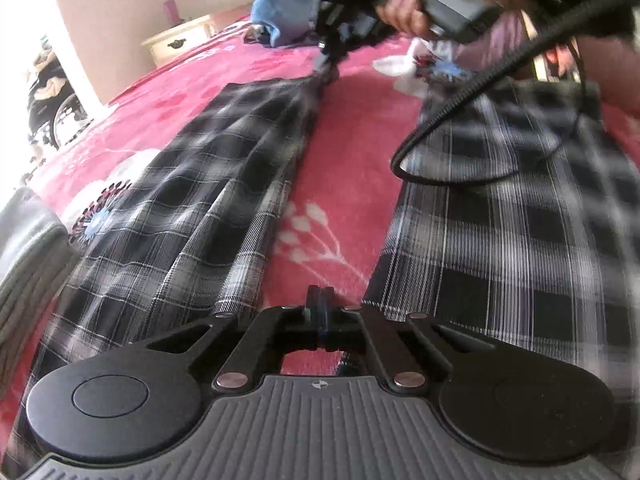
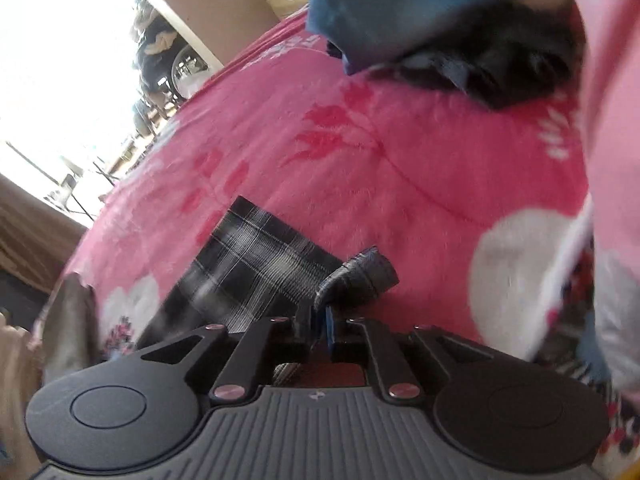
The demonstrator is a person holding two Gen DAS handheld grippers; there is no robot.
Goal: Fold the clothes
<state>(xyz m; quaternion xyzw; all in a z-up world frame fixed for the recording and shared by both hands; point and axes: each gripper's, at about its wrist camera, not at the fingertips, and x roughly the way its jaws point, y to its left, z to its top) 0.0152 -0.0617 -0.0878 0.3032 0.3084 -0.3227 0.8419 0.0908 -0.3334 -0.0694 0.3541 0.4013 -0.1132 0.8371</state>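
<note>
A black-and-white plaid pair of trousers lies on a pink blanket; in the left wrist view one leg (image 1: 192, 208) runs up the left and the other leg (image 1: 512, 216) up the right. My left gripper (image 1: 320, 300) is shut just above the crotch area, with no cloth visibly between its fingers. My right gripper (image 1: 326, 66) is seen far up, shut on the hem corner of the left leg. In the right wrist view the right gripper (image 2: 318, 314) pinches that plaid hem (image 2: 352, 276), which bunches up above the fingers.
The pink floral blanket (image 2: 400, 160) covers the bed. A pile of blue and dark clothes (image 2: 420, 20) lies at the far end. A cream bedside cabinet (image 1: 180, 40) stands beyond. A grey folded cloth (image 1: 28, 256) lies at the left. A black cable (image 1: 460, 96) hangs over the right leg.
</note>
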